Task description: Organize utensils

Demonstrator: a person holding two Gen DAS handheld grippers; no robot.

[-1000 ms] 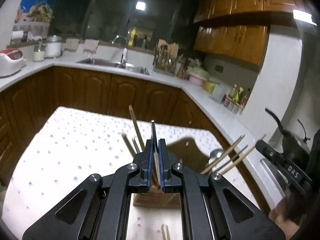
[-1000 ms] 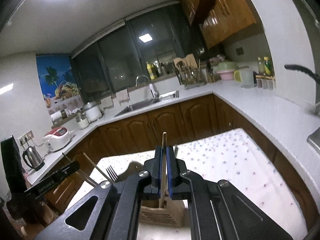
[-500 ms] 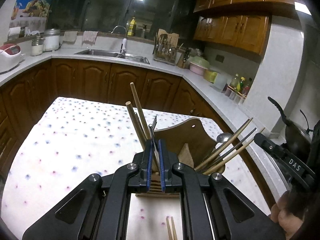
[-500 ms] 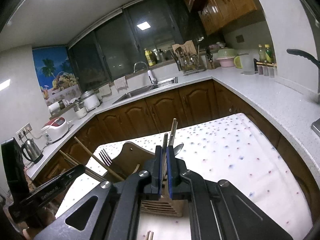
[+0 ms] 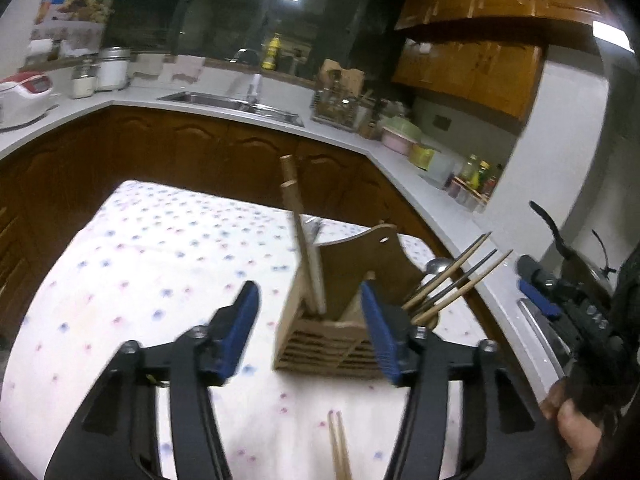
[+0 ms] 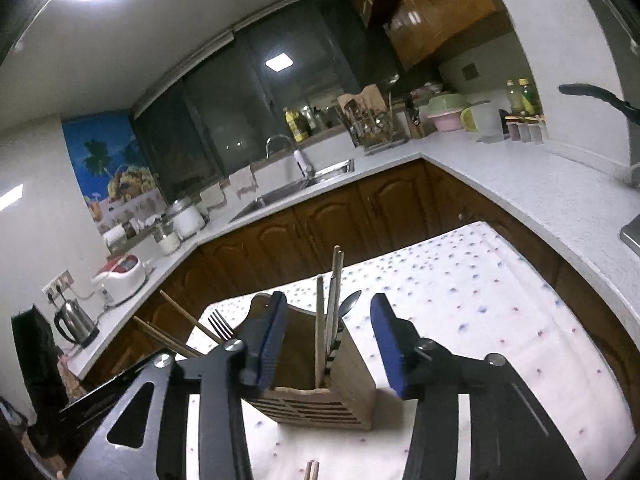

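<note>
Left wrist view: my left gripper (image 5: 310,330) hangs spread wide, empty, before the wooden holder (image 5: 340,320) on the dotted cloth (image 5: 160,264), utensils standing inside.

Right wrist view: my right gripper (image 6: 326,344) gapes likewise; chopsticks (image 6: 320,336) stand upright inside for tidiness.

Home kitchen at night. L-shaped white counter (image 6: 500,184) over dark wood cabinets (image 6: 320,232); more wood cabinets (image 5: 472,68) overhead. Steel sink (image 5: 236,102) with faucet (image 6: 298,156) under dark window (image 6: 248,108). Rice cooker (image 6: 120,274), kettle (image 6: 76,322), dish rack (image 6: 370,128), oil bottle (image 5: 271,52), spice jars (image 6: 524,128) on counter. Dotted tablecloth (image 5: 160,248) on table.
</note>
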